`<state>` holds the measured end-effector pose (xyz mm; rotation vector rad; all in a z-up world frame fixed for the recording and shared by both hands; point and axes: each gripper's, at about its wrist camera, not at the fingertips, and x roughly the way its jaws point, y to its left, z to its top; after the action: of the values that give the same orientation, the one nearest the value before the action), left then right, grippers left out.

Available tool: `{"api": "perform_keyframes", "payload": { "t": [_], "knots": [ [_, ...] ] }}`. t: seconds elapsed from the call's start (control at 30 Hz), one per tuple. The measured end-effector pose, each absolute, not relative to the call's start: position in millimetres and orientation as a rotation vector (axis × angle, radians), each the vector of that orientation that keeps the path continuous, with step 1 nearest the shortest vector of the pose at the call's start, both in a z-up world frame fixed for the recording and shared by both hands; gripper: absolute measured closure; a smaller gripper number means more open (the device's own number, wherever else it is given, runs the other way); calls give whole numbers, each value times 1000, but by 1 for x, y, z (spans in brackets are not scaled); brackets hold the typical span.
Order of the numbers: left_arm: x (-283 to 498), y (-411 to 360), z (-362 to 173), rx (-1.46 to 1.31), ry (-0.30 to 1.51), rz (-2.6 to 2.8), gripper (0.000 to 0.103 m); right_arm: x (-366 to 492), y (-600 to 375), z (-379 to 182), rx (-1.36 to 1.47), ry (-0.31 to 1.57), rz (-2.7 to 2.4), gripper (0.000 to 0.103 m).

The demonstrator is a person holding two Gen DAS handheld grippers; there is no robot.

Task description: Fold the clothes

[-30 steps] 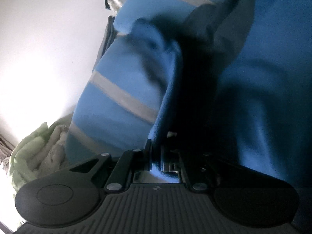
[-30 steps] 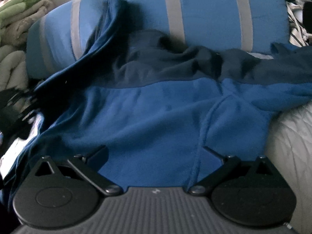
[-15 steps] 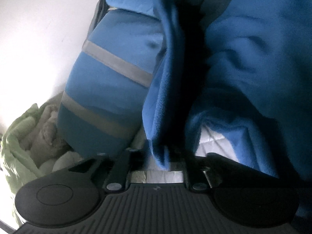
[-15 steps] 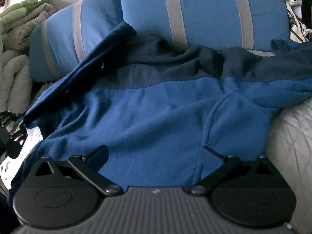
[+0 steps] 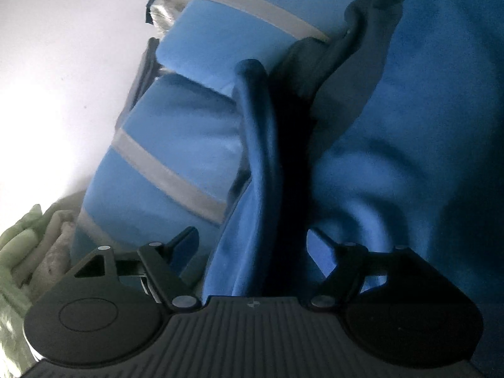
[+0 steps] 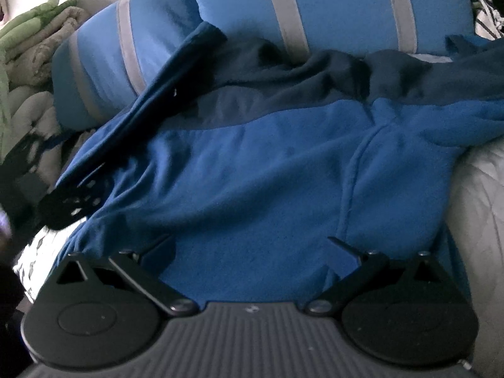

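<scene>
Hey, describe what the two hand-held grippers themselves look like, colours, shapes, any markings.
Both look alike. The left hand-held gripper and the right hand-held gripper are matte black, each with a ribbed grey-black body in the middle, a round disc housing on either side, angled linkage bars with silver pivot screws, and a small white emblem at the body's front edge. No cables, hands or sleeves show.

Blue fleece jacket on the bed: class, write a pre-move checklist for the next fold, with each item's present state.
1. Left gripper letting go: ok, jaws opening, a fleece fold between them unpinched.
2. Right gripper free: ok, jaws wide over the blue fleece jacket.
3. Jacket body flat: not ok, wrinkled.
4. Sleeve laid in: not ok, draped against the striped pillow.
5. Hem visible: cannot tell.
</scene>
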<state>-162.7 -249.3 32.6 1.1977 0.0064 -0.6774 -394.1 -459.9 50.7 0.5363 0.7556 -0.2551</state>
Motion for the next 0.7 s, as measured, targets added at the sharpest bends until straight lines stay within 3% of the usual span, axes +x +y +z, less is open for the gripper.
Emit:
{"api": "perform_keyframes", "payload": {
  "t": [0.43,0.47,0.5,0.53,0.7],
  "knots": [
    [-115,-330,18,1083,44,-665,28,-389,-465,45,554,781,-211,0],
    [-112,-332,18,1077,52,-670,34,-389,-466,44,555,783,-210,0],
    [-111,-334,18,1071,61,-676,72,-388,-466,44,557,785,-211,0],
    [-110,-335,21,1060,68,-674,94,-388,-467,43,559,786,-213,0],
    [-119,-329,47,1006,23,-666,95,-387,-471,41,562,779,-237,0]
  ]
}}
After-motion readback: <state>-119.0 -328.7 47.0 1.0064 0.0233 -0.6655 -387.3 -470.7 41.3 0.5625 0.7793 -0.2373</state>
